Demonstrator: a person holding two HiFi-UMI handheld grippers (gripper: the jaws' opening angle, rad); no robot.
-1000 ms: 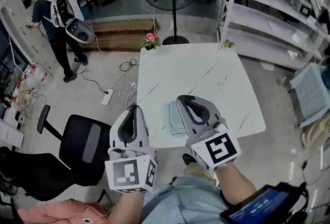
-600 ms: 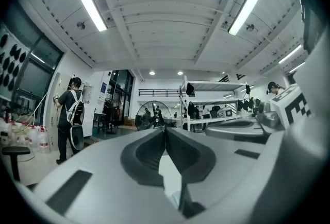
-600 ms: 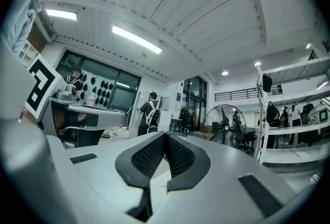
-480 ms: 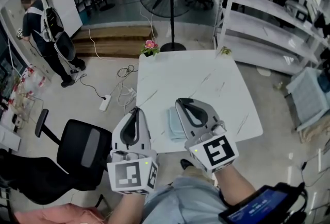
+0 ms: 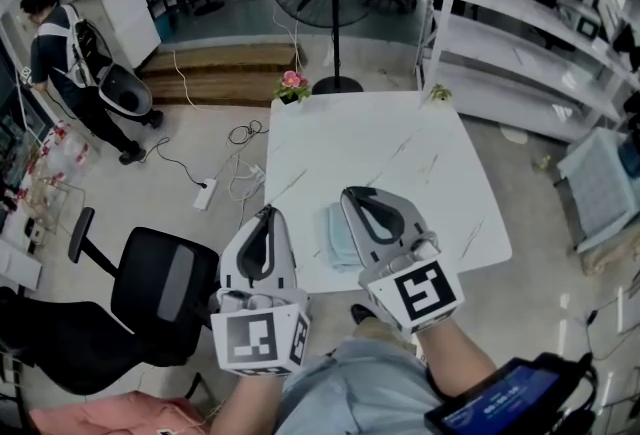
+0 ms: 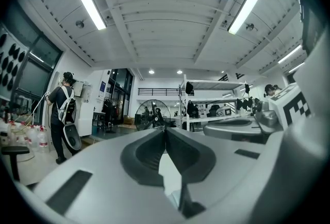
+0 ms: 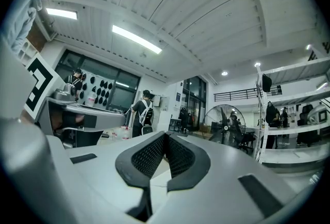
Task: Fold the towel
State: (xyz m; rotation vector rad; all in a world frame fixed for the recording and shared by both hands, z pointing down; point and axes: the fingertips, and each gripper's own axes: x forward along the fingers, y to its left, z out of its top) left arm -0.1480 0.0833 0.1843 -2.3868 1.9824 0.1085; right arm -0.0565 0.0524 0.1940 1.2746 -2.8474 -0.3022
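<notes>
towel [image 5: 336, 235] of pale blue cloth stays folded on white marble bench [image 5: 400, 143]. left gripper [image 5: 265, 213] and right gripper [image 5: 352, 195] unmoved, pressed together, empty; folding seems done.

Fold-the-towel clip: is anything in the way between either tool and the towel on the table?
Nothing visible does. The towel lies alone by the near edge of the table. The right tool, shut and empty, overlaps it in the head view; the left tool, also shut and empty, is just left of it.
</notes>
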